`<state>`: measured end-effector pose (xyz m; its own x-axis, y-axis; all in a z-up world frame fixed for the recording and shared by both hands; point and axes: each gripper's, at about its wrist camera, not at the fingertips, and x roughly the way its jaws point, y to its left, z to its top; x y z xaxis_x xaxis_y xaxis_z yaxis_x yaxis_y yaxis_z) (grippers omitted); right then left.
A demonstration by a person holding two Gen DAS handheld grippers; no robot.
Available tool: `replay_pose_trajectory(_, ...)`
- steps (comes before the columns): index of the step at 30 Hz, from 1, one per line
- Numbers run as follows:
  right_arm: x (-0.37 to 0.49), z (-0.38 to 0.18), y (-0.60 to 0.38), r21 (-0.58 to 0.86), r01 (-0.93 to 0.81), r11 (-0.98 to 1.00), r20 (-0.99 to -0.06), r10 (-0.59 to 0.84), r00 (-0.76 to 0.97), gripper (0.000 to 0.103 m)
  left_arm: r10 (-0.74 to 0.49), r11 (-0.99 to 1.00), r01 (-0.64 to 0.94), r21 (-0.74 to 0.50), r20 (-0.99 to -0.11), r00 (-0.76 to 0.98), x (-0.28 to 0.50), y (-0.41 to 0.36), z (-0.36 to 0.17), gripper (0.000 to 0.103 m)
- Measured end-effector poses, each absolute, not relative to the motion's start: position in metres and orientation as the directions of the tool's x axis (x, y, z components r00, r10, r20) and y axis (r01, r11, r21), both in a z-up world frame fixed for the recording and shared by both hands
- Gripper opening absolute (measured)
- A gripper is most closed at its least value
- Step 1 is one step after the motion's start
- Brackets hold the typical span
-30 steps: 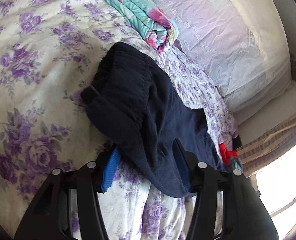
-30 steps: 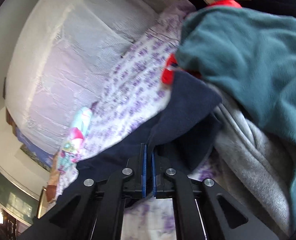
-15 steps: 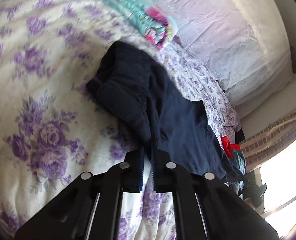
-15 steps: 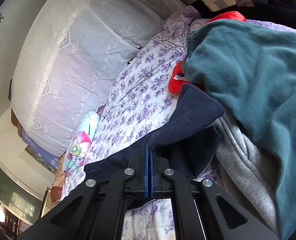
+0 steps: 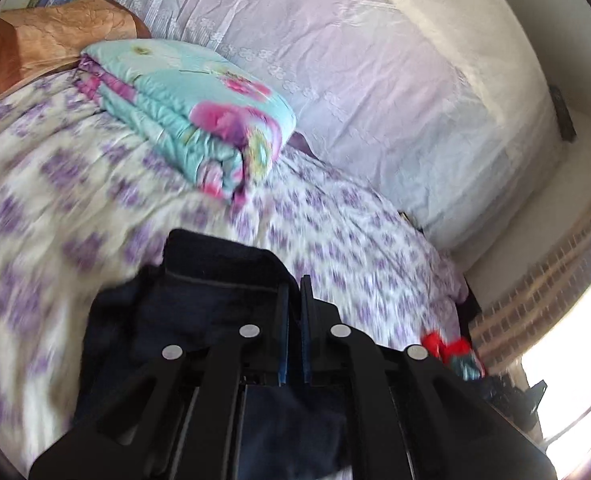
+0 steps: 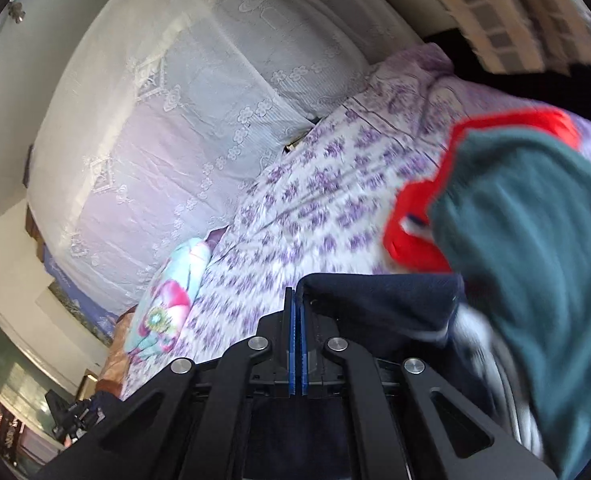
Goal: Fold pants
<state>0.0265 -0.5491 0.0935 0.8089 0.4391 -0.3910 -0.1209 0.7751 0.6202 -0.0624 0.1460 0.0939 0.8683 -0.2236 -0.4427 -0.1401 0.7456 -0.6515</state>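
Gripping navy pants (image 5: 215, 280), both tools (image 5: 294, 300) (image 6: 295, 312) clamp fabric; orientation unclear.

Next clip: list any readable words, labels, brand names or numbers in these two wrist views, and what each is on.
None can be read.
Navy blue pants: no tag or print shows.
Folded turquoise floral quilt: flower pattern only.
Red garment beside the teal fleece garment: a small blue-and-white mark, too blurred to read.

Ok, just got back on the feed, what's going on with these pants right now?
Both grippers are shut on the navy pants. The left gripper pinches one end and the right gripper the other, with the fabric bunched up at the jaws above the purple-flowered bedspread. A pile of other clothes, teal and red, sits to the right.
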Motion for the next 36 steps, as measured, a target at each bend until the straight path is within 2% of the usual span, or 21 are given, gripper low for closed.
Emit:
replay_pose_trajectory(5,0.134,0.127,-0.518,0.575,-0.075,0.815,-0.431,0.379,0.819,0.002,-0.082,0.754,-0.273,-0.597,-0.498,0.863,0.034,0.174,0.098,0.004)
replay_pose_trajectory(7,0.199,0.128,-0.494,0.536,-0.045,0.843,-0.489,0.353,0.798,0.002,-0.029,0.746,-0.329,-0.579,-0.522,0.852,0.061,0.184,0.090,0.004)
replay_pose_trajectory(9,0.247,0.106,-0.476,0.513,0.015,0.858,-0.555,0.319,0.768,0.006,0.007,0.728,-0.398,-0.559,-0.574,0.819,0.091,0.194,0.069,0.004)
replay_pose_trajectory(12,0.312,0.046,-0.443,0.433,0.099,0.896,-0.719,0.277,0.637,0.007,0.031,0.719,-0.503,-0.479,-0.701,0.712,0.121,0.198,0.021,0.005)
replay_pose_trajectory(14,0.320,0.025,-0.429,0.410,0.103,0.906,-0.737,0.263,0.622,0.007,-0.004,0.720,-0.498,-0.484,-0.721,0.693,0.121,0.200,-0.003,0.006)
replay_pose_trajectory(17,0.306,0.017,-0.416,0.392,0.038,0.919,-0.719,0.280,0.636,0.008,-0.061,0.722,-0.445,-0.530,-0.689,0.722,0.106,0.204,-0.002,0.010)
replay_pose_trajectory(18,0.298,0.021,-0.417,0.390,0.019,0.921,-0.714,0.289,0.638,0.008,-0.081,0.723,-0.427,-0.542,-0.681,0.728,0.099,0.207,0.003,0.023)
replay_pose_trajectory(19,0.289,0.025,-0.420,0.396,0.004,0.918,-0.705,0.302,0.642,0.008,-0.090,0.721,-0.413,-0.556,-0.667,0.740,0.089,0.210,0.009,0.043)
replay_pose_trajectory(21,0.265,0.037,-0.433,0.424,-0.027,0.905,-0.680,0.339,0.650,0.008,-0.098,0.723,-0.382,-0.575,-0.633,0.768,0.062,0.214,0.023,0.054)
replay_pose_trajectory(25,0.191,0.057,-0.462,0.415,-0.078,0.907,-0.644,0.353,0.679,0.009,-0.134,0.747,-0.340,-0.571,-0.630,0.765,0.008,0.213,0.033,0.054)
replay_pose_trajectory(29,0.100,0.058,-0.495,0.428,-0.082,0.900,-0.623,0.359,0.695,0.013,-0.183,0.743,-0.346,-0.573,-0.671,0.719,-0.061,0.206,0.018,0.054)
replay_pose_trajectory(30,0.075,0.056,-0.501,0.431,-0.075,0.899,-0.620,0.356,0.700,0.022,-0.194,0.739,-0.347,-0.577,-0.676,0.711,-0.072,0.202,0.014,0.054)
replay_pose_trajectory(31,0.054,0.054,-0.506,0.432,-0.067,0.899,-0.617,0.349,0.705,0.037,-0.213,0.733,-0.343,-0.588,-0.677,0.705,-0.089,0.199,0.007,0.054)
replay_pose_trajectory(32,0.033,0.051,-0.511,0.432,-0.058,0.900,-0.615,0.341,0.711,0.041,-0.222,0.728,-0.342,-0.594,-0.677,0.702,-0.100,0.196,0.004,0.054)
replay_pose_trajectory(36,-0.048,0.029,-0.529,0.456,-0.016,0.890,-0.615,0.328,0.717,0.042,-0.235,0.716,-0.346,-0.607,-0.675,0.699,-0.155,0.183,-0.015,0.054)
